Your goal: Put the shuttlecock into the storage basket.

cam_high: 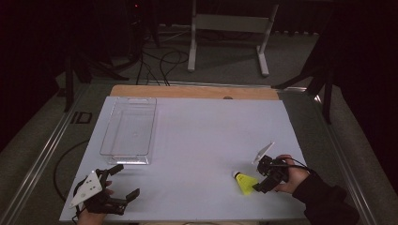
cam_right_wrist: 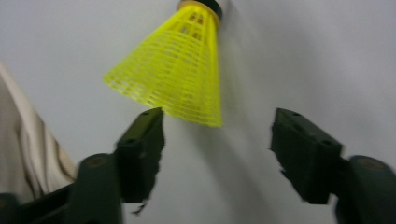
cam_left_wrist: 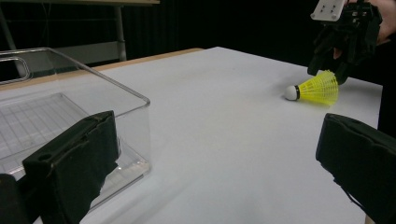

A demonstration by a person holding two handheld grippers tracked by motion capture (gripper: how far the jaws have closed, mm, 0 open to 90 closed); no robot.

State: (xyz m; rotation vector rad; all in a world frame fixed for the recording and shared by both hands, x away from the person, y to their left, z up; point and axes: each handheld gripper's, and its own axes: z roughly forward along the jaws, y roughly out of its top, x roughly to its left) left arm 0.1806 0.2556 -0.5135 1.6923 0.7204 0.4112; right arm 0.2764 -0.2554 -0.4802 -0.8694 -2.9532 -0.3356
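Note:
A yellow shuttlecock (cam_high: 245, 183) with a white cork tip lies on its side on the white table top (cam_high: 202, 131), near the front right. My right gripper (cam_high: 259, 176) sits just right of it, held in a hand with a dark sleeve. In the right gripper view the shuttlecock (cam_right_wrist: 177, 70) lies just ahead of the right gripper (cam_right_wrist: 217, 119); the jaws stand apart and neither pad presses on the skirt. My left gripper (cam_high: 126, 180) rests at the front left, open wide with nothing between its jaws. The left gripper view shows the shuttlecock (cam_left_wrist: 317, 87) far off, under the right gripper (cam_left_wrist: 330, 65).
A clear plastic bin (cam_high: 105, 136) stands empty at the left, just beyond my left gripper, and its near corner (cam_left_wrist: 116, 84) is close in the left gripper view. A wooden strip (cam_high: 192, 92) edges the table's far side. A metal stand (cam_high: 230, 28) and cables lie on the floor beyond.

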